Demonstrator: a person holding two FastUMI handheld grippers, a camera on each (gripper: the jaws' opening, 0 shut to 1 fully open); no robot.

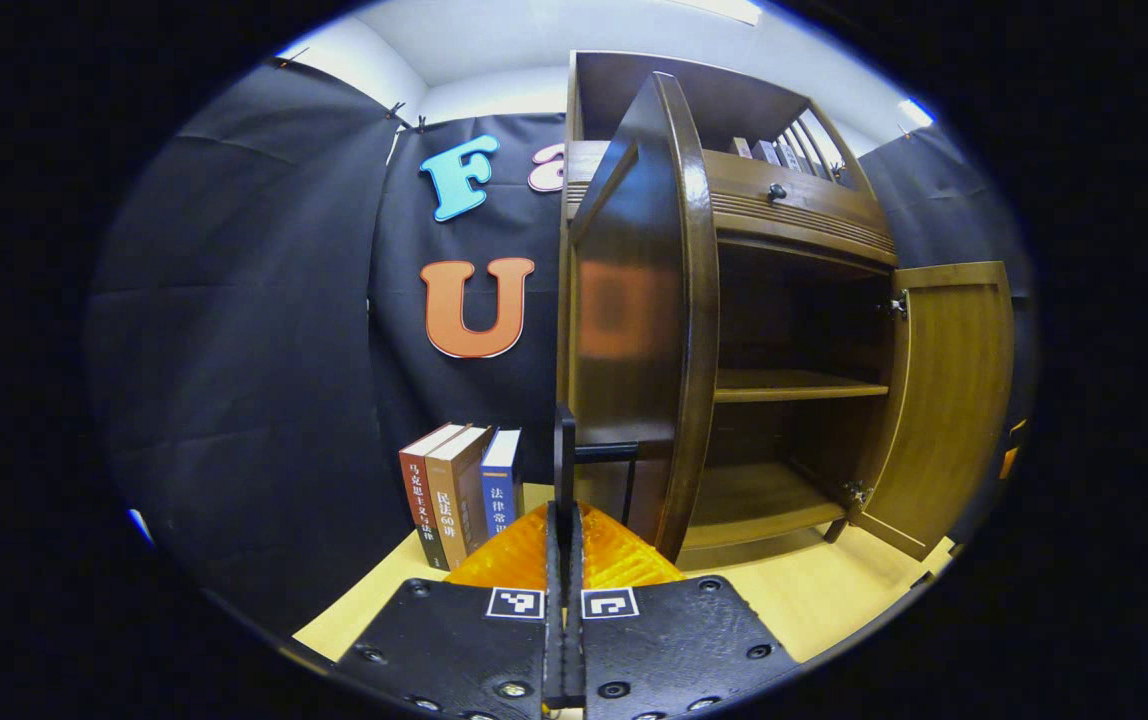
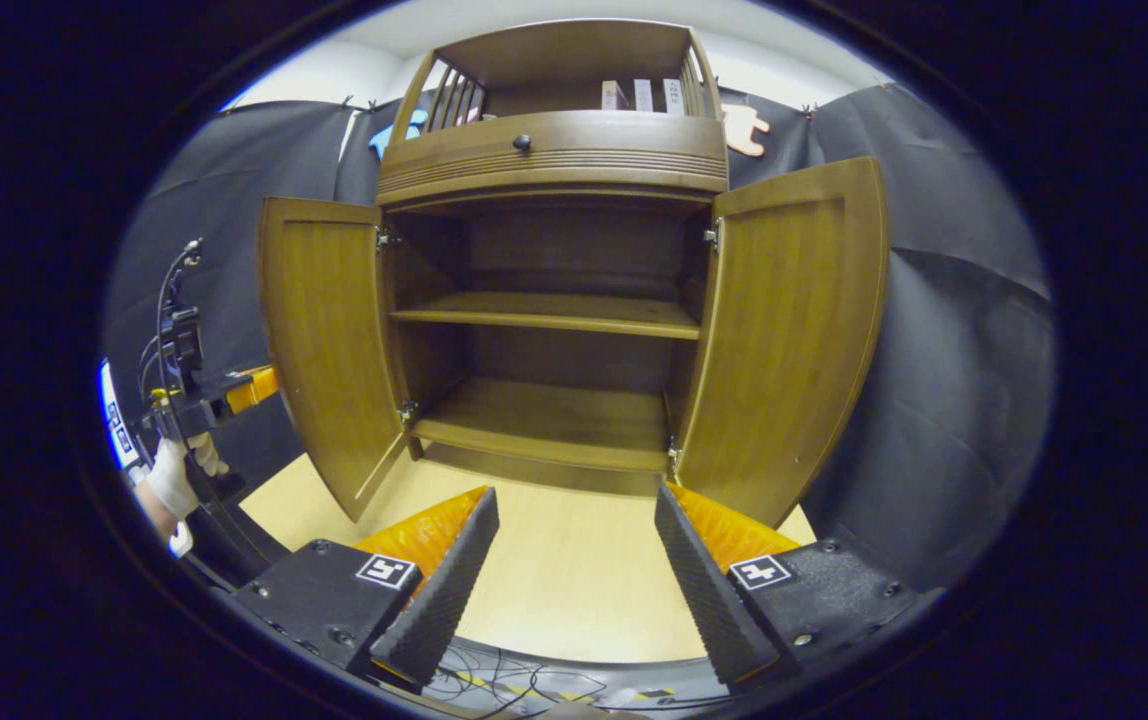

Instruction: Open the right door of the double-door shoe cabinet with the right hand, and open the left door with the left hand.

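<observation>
Black cloth walls (image 1: 234,330); pale wood tabletop (image 2: 574,570); white ceiling (image 1: 494,40) with light panel (image 1: 724,8); three upright books (image 1: 459,490).

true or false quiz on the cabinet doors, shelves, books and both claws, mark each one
1. Both doors of the shoe cabinet are swung open. True: the left door and right door both stand wide.
2. Shoes fill the middle shelf. False: it is bare.
3. The right claw is open. True: its fingers stand well apart over the tabletop.
4. The left claw is open. False: its fingers are pressed together.
5. Upright books stand left of the cabinet. True, in the left gripper view.
6. The drawer knob is missing. False: a dark knob sits on the drawer front.
</observation>
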